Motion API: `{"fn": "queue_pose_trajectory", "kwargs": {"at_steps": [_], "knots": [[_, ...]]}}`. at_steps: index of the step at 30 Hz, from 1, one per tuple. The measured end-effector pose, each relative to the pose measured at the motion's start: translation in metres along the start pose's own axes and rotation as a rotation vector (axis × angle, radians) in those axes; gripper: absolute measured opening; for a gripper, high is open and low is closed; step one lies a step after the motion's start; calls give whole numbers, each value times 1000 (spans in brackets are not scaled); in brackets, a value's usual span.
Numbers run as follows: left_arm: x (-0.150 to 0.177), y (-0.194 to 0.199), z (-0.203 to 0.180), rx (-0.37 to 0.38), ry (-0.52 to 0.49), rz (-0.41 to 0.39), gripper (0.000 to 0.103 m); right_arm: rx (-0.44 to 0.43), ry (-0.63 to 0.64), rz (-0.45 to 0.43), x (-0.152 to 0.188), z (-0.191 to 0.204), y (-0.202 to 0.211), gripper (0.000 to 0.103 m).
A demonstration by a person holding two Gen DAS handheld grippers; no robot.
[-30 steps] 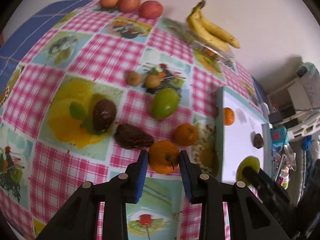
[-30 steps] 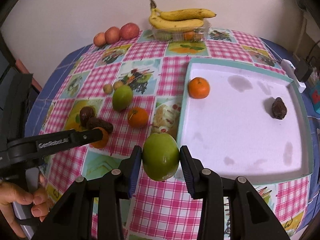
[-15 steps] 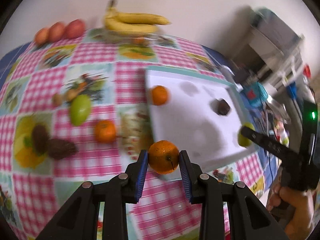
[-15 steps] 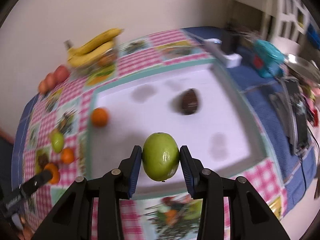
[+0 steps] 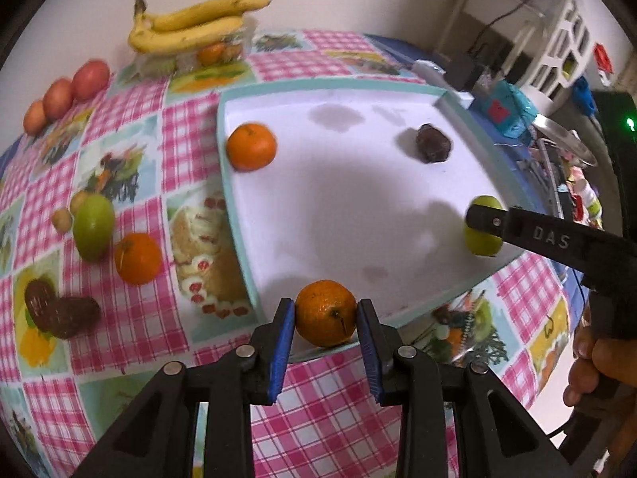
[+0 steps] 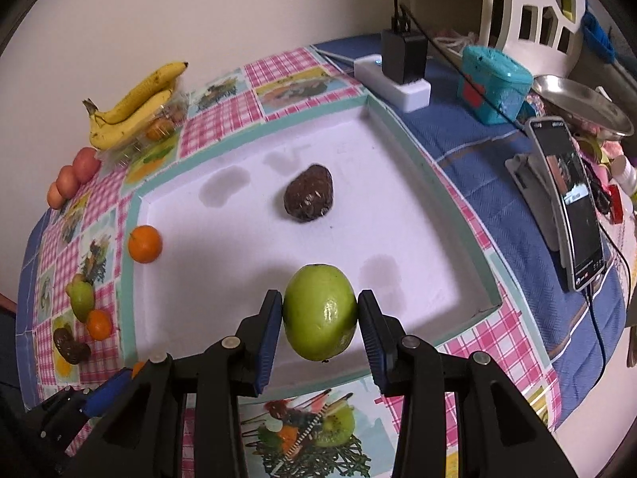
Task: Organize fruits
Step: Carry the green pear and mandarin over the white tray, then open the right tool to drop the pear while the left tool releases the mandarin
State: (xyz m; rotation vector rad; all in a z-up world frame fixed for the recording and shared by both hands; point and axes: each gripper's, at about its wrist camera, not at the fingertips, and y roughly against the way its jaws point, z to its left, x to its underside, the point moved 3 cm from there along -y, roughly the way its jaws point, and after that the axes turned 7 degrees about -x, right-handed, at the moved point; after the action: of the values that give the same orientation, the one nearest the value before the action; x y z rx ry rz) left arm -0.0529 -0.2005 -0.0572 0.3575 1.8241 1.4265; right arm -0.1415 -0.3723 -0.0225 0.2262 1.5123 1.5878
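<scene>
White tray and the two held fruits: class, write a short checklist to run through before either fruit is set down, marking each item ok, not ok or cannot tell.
1. Left gripper clamps the orange: ok.
2. Right gripper clamps the green fruit: ok.
3. White tray has bare floor below the green fruit: ok.
4. Held orange is past the tray's near rim: cannot tell.
5. Tray orange and the dark brown fruit lie clear of both grippers: ok.
6. Fruits already touch the tray floor: cannot tell.
</scene>
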Motion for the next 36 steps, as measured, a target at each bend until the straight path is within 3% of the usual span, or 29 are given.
{"fn": "queue_pose_trajectory", "kwargs": {"at_steps": [6,19,23,29,31,33,34,36], "knots": [[-1,0,0,5,-1,4,34,20,-29,58,8,-10,-15,41],[-5,14,13,39,45,-12,35,46,-11,36,5,-9,-13,42],[-11,22,34,24,122,-26,35,59,16,1,2,-4,-5,44],[-12,31,82,-84,286,-24,36,74,68,-24,-1,8,-1,44],[-10,33,100,-115,341,-10,41,75,90,-33,-1,14,1,44],[-8,33,111,-168,359,-2,84,74,119,-44,-2,21,3,44],[-7,34,119,-207,374,2,90,70,133,-49,-1,25,4,44],[-3,36,133,-251,403,8,92,55,163,-53,-1,34,4,44]]}}
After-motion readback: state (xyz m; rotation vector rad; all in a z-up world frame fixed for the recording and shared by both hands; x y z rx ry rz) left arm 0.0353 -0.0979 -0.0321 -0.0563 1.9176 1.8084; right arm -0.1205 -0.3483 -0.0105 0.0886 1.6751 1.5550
